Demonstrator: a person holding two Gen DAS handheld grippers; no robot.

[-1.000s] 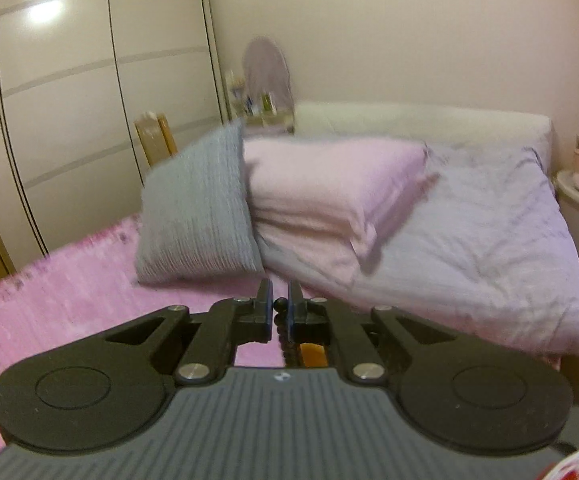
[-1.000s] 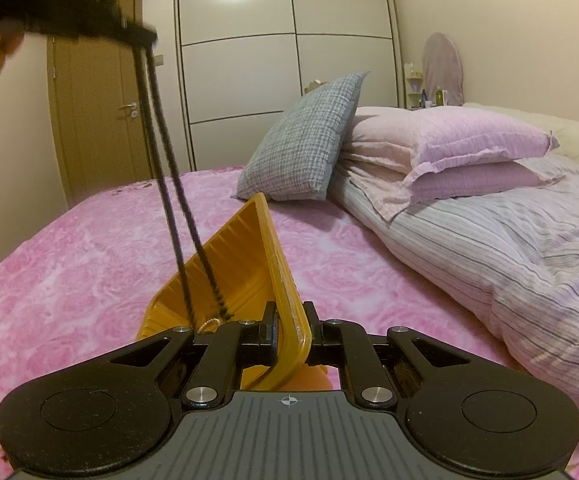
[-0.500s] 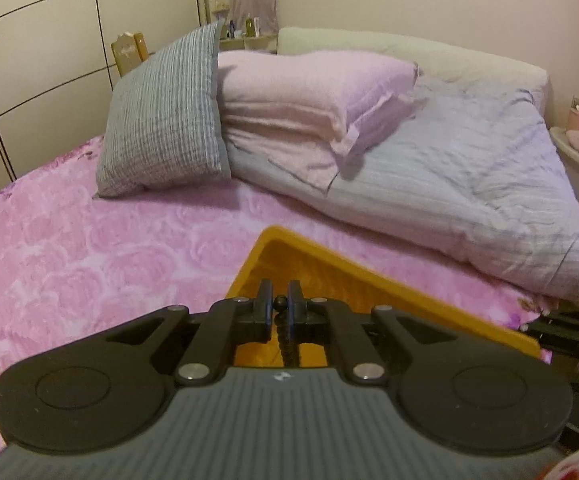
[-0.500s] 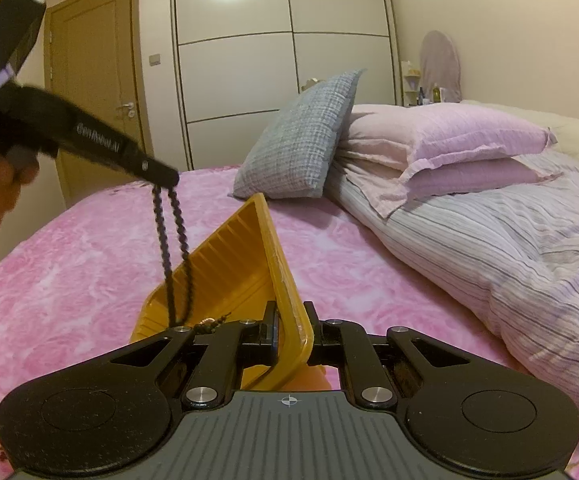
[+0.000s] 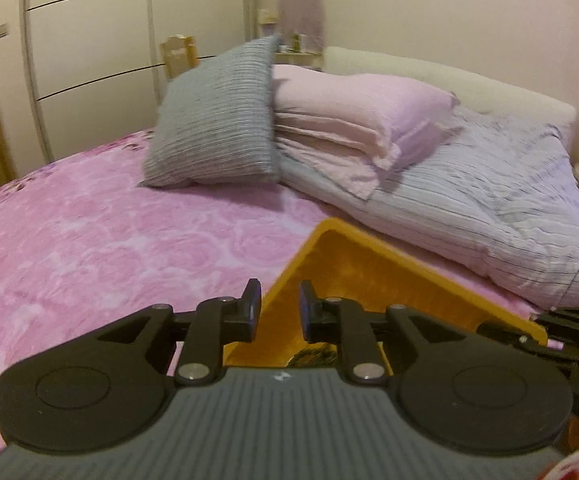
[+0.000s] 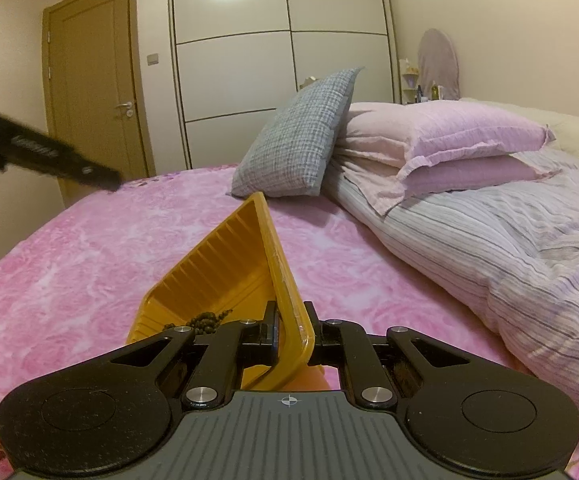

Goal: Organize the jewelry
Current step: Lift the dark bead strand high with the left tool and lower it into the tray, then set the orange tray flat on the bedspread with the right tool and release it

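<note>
Open bedspread on my left, clutter on my right

I'm seeing bare pink bedspread (image 6: 69, 272) lying open leftward; the tilted yellow tray (image 6: 225, 272), grey cushion (image 6: 301, 136) and folded duvet (image 6: 509, 232) are blocking ahead and rightward.

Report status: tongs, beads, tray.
Left tongs opening, nothing between. Right tongs shut on yellow tray rim. Bead necklace lies in tray. Nothing in the way.

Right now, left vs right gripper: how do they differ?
The left gripper has its jaws apart and opening, nothing between the pads; the right gripper is shut on the yellow tray's wall. The left hangs over the tray, where the dark bead necklace lies; the right holds the tray tilted. Both are black two-finger grippers.
</note>
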